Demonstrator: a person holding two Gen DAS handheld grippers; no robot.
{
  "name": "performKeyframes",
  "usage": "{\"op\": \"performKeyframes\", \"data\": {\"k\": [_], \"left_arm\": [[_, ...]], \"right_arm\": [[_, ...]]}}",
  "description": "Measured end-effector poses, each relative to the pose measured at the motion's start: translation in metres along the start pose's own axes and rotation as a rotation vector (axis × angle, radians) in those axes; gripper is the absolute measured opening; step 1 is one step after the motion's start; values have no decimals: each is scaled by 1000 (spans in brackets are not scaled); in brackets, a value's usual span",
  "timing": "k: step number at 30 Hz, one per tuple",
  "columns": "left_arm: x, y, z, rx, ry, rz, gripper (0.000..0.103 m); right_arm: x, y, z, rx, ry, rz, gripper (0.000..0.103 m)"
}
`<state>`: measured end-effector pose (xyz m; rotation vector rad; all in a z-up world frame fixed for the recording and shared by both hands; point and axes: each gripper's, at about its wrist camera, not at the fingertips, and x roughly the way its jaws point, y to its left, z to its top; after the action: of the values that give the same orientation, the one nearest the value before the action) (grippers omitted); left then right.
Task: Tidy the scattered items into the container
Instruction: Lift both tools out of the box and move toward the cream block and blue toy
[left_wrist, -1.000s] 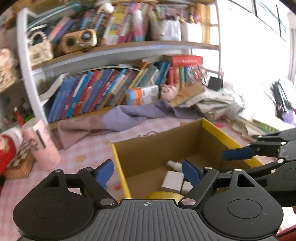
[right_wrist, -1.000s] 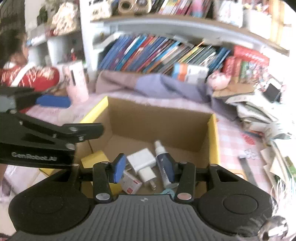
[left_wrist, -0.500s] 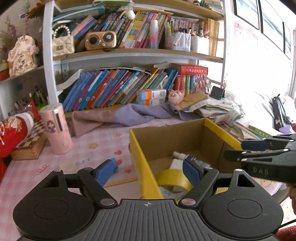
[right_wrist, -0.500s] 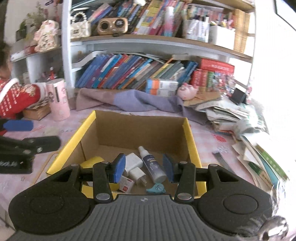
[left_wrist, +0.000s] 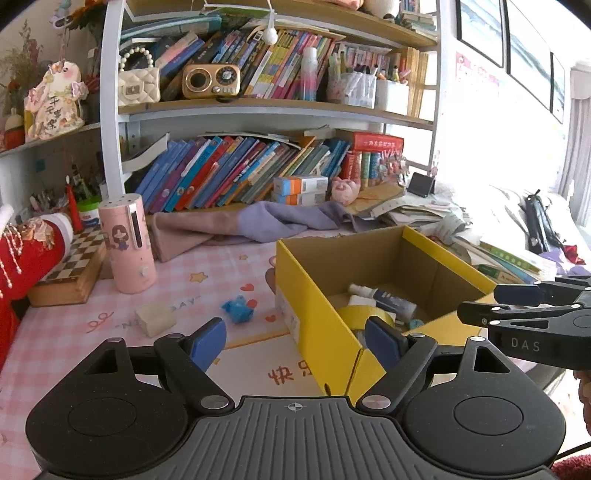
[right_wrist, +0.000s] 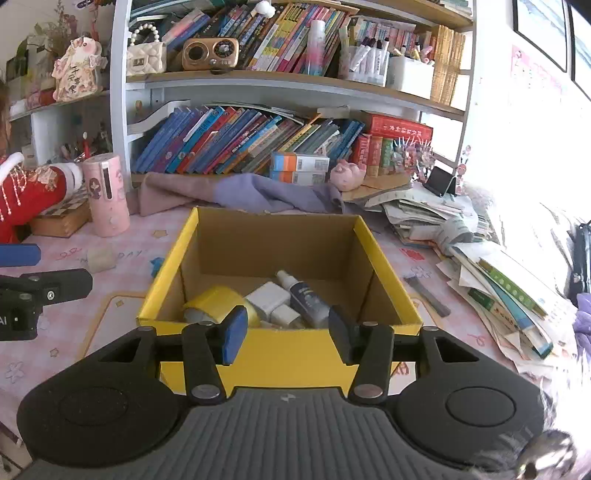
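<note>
The open yellow cardboard box with a brown inside stands on the pink checked tabletop, its long axis running from the near edge toward the bookshelf along the far edge. Inside lie a roll of yellow tape, white plug-shaped chargers and a small dark spray bottle with a white cap, whose length runs toward the far wall of the box, cap end farthest. The near wall of the box cuts off the lower part of these things, and a small teal piece beside them is too small to make out.

Left of the box, still out on the tabletop, sit a crumpled blue piece and a pale cream block, the block lying slantwise, nearer the left edge.

The left hand-held gripper hovers over the near left corner of the box, blue pads wide apart with nothing between them. The right hand-held gripper hangs before the near wall of the box, its jaws opening and empty.

A tall pink cylinder with a cartoon girl stands near the far left, beside a chequered wooden box. A red sleeve enters from the left edge; the rest of that person is cut off.
</note>
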<state>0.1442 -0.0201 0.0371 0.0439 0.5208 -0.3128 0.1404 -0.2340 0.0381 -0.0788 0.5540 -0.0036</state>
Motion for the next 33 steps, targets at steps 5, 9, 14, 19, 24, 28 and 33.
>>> {"op": "performKeyframes", "data": {"k": [5,9,14,19,24,28,33], "left_arm": [[-13,9,-8,18,5,-23,85],[-24,15,-17,35,22,-34,86],[-35,23,-32,63,52,-50,89],[-42,34,-46,77,102,-61,89],[-42,46,-62,56,175,-63,90],[-44,55,-72,44,205,-53,90],[-44,67,-83,33,248,-27,90]], "right_arm": [[-17,16,-8,17,0,-22,48],[-29,30,-19,30,8,-31,50],[-40,48,-37,54,36,-31,51],[-46,67,-52,74,80,-27,52],[-44,85,-64,75,149,-7,53],[-40,100,-71,54,201,23,53],[-35,118,-71,15,230,64,54]]}}
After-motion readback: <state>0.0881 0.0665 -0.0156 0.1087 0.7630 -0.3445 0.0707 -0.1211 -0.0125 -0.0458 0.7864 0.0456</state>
